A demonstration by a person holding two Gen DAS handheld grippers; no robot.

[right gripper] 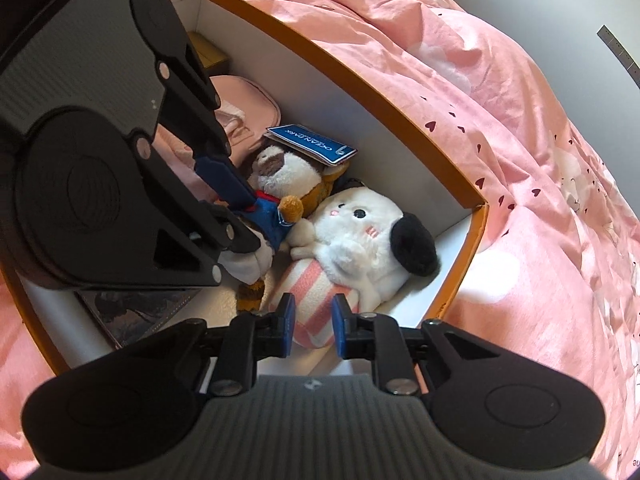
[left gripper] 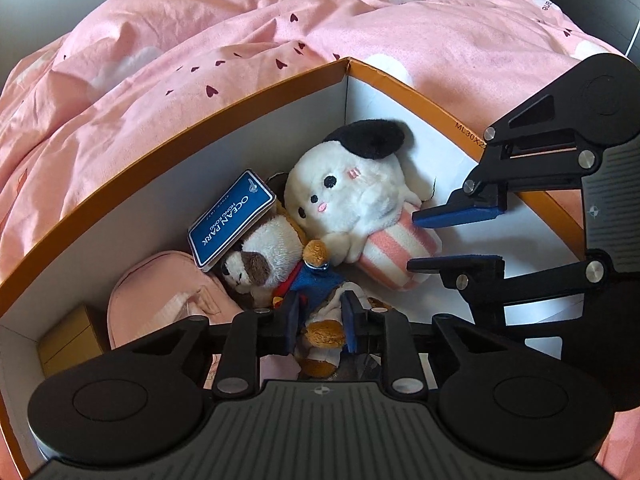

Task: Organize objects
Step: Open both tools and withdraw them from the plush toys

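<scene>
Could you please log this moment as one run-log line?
left gripper: shut on brown plush | right gripper: shut on white plush | both plushes inside orange box

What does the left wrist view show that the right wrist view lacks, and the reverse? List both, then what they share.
Only the left wrist view: lettering printed on the box rim. Only the right wrist view: a grey ruler-like strip on the wall. Both: the orange box, the white plush, the brown plush and its blue tag.
</scene>
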